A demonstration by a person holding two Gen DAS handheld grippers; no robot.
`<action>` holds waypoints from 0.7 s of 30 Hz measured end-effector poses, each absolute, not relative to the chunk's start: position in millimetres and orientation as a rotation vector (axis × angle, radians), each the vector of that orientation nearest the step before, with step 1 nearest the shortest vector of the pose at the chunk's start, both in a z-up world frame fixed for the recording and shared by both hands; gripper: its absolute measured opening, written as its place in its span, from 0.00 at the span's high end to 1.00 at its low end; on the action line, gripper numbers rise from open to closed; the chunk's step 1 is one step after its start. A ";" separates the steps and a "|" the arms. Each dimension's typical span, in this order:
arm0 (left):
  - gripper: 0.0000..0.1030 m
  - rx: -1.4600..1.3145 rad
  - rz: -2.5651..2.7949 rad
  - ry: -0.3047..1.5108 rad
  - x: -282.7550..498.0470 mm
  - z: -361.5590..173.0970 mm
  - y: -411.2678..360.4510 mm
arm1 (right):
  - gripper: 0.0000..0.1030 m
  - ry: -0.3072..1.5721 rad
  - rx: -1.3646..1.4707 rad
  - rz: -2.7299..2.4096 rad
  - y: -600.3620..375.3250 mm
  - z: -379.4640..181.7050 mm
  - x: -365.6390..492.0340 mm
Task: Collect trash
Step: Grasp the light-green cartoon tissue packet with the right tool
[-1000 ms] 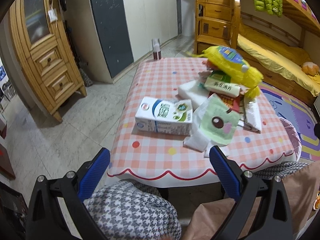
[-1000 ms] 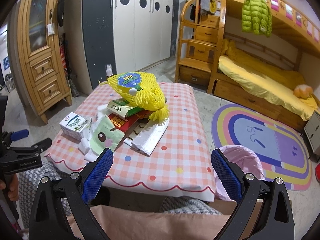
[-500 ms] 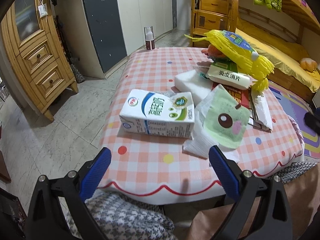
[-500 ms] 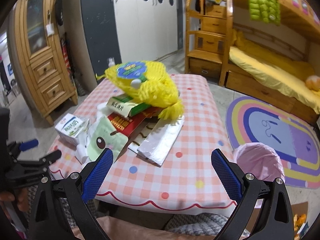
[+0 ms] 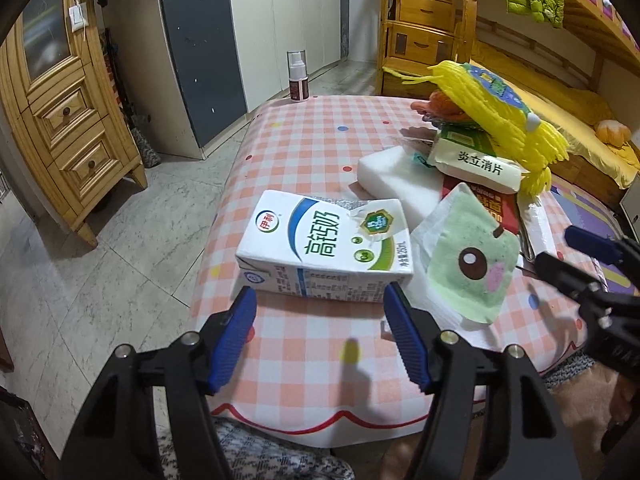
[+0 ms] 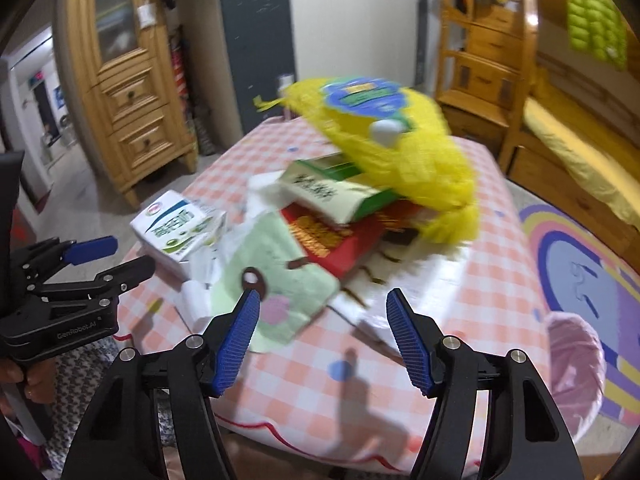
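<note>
Blue-padded left hand-held gripper [image 5: 320,300] is closing, its jaws just short of the milk carton [image 5: 326,246] on the checked desk [image 5: 320,136]; the right hand-held gripper [image 6: 322,304] is closing too, empty, over the green wrapper [image 6: 276,280]

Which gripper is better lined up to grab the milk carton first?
Left. The left gripper sits right in front of the milk carton, jaws closing either side of its near edge. The right gripper faces the green napkin instead.
</note>
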State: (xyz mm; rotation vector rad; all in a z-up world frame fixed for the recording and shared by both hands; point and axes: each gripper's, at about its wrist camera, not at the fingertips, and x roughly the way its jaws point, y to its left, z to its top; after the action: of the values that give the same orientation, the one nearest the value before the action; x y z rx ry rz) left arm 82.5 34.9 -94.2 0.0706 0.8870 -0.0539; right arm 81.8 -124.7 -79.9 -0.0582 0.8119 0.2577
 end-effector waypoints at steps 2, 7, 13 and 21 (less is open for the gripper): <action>0.37 0.062 -0.047 0.891 82.7 -94.7 39.3 | 0.36 0.833 -0.065 0.273 -117.0 -88.2 90.6; 0.32 0.031 -0.019 0.903 84.2 -95.3 53.1 | 0.34 0.863 -0.063 0.268 -108.6 -103.8 108.7; 0.32 0.019 -0.010 0.912 80.2 -97.2 60.1 | 0.54 0.865 -0.056 0.290 -105.5 -107.8 108.9; 0.21 0.018 -0.020 0.904 70.9 -95.7 56.4 | 0.98 0.799 0.049 0.336 -132.6 -69.1 71.7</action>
State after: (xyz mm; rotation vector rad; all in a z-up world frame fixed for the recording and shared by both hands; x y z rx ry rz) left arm 70.9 56.4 -95.7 0.0177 0.9041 -0.0196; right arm 71.7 -132.6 -69.1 0.0493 0.7986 0.3356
